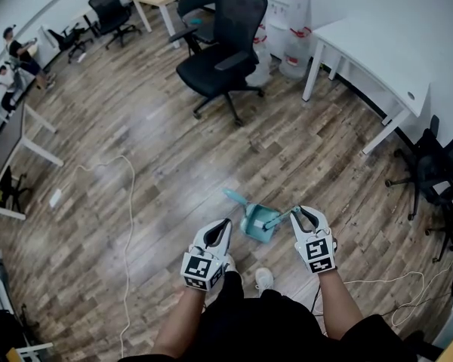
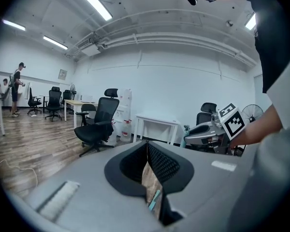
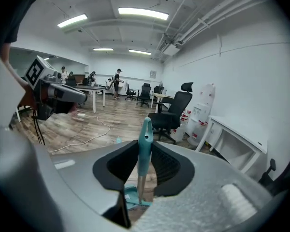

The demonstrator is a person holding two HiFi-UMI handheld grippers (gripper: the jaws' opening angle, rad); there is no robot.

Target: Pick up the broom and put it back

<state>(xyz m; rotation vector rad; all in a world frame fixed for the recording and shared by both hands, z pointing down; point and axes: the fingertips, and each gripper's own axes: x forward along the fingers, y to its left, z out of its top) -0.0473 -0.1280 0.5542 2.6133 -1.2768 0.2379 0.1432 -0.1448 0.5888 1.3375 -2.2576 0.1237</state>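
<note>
A teal dustpan [image 1: 258, 222] sits on the wooden floor just ahead of my feet, its handle [image 1: 232, 196] pointing away to the left. The broom [image 1: 281, 218] stands with its head in the pan. My right gripper [image 1: 297, 212] is shut on the broom's teal handle [image 3: 145, 139], and its metal shaft runs down to the head [image 3: 134, 197] below. My left gripper [image 1: 225, 225] hovers left of the pan, its jaws [image 2: 147, 146] shut with nothing between them. Through their slit only floor and a sliver of teal show.
A black office chair [image 1: 223, 51] stands ahead in the middle. A white table [image 1: 377, 51] with water jugs [image 1: 294, 51] beside it is at the right, and another chair [image 1: 438, 172] further right. A white cable [image 1: 128, 202] runs along the floor at the left.
</note>
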